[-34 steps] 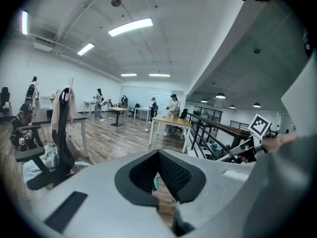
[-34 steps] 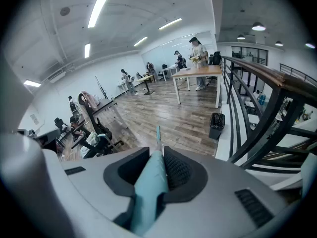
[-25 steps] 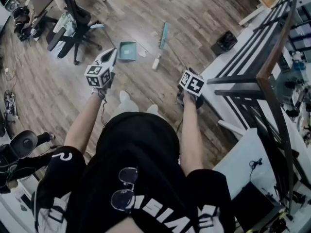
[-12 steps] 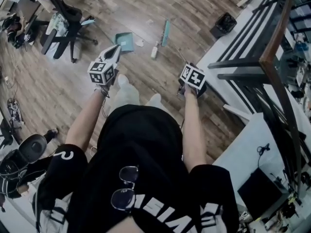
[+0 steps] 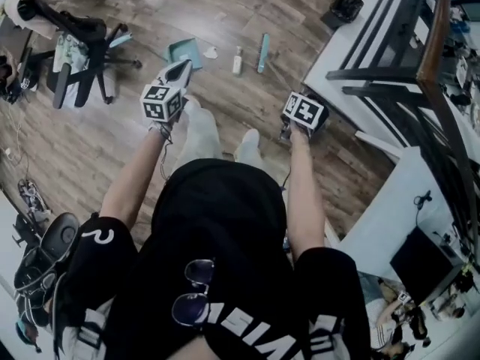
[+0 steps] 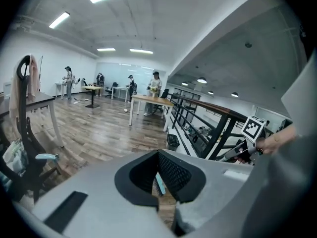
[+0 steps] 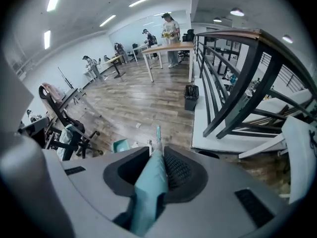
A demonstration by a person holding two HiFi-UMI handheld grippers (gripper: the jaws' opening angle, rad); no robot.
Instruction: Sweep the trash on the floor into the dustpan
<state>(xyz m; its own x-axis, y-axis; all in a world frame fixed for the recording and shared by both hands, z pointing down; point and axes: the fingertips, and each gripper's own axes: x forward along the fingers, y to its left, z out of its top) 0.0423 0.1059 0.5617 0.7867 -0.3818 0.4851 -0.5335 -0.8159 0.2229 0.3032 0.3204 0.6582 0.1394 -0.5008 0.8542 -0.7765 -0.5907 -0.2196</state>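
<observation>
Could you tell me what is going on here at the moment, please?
A person is setting up to sweep. The right tool grips the long teal broom by its handle, brush end down on the wooden floor. The left tool is open and empty, pointing toward the teal dustpan. A white bottle and a crumpled white scrap lie between dustpan and brush, not yet swept in.

You wear a black short-sleeved T-shirt (image 5: 217, 223) with large white lettering on chest and sleeves, a pair of glasses (image 5: 191, 292) hanging at the collar, and pale trousers (image 5: 201, 135). Your left hand-held gripper (image 5: 178, 72) and right hand-held gripper (image 7: 154, 168) are grey-bodied, each topped by a white cube (image 5: 160, 102) with black square markers, with black ribbed pads (image 6: 176, 175) inside.
</observation>
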